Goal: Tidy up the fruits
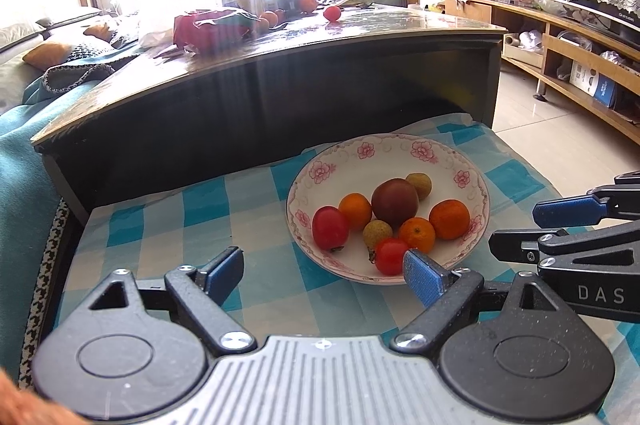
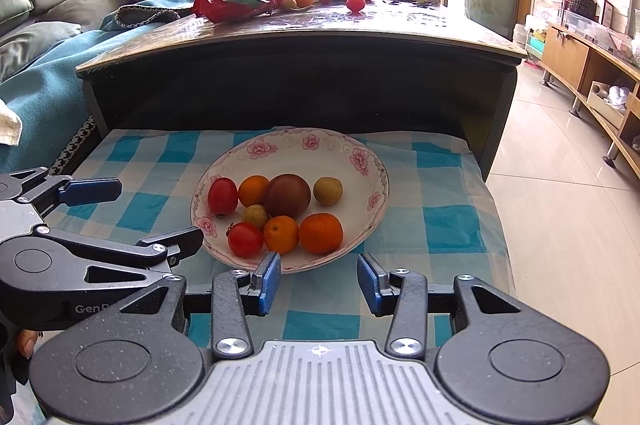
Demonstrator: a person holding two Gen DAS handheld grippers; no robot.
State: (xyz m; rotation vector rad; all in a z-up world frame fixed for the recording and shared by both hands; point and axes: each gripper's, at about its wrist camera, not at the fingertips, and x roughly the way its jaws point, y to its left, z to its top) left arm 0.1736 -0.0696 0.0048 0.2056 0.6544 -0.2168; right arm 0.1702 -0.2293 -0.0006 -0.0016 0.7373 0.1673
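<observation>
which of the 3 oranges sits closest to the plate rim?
The biggest orange, rightmost of the three in the right wrist view, next to the plate rim. The other two sit further in.

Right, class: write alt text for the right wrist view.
A floral plate on a blue checked cloth holds eight small fruits. The open right hand-held gripper hovers at its near rim; the left hand-held gripper, also open, is alongside.

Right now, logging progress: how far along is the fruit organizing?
Eight fruits already sit on the floral plate, among them a dark plum. Nothing is in hand: left gripper and right gripper are open and empty. A red tomato remains on the coffee table.
</observation>
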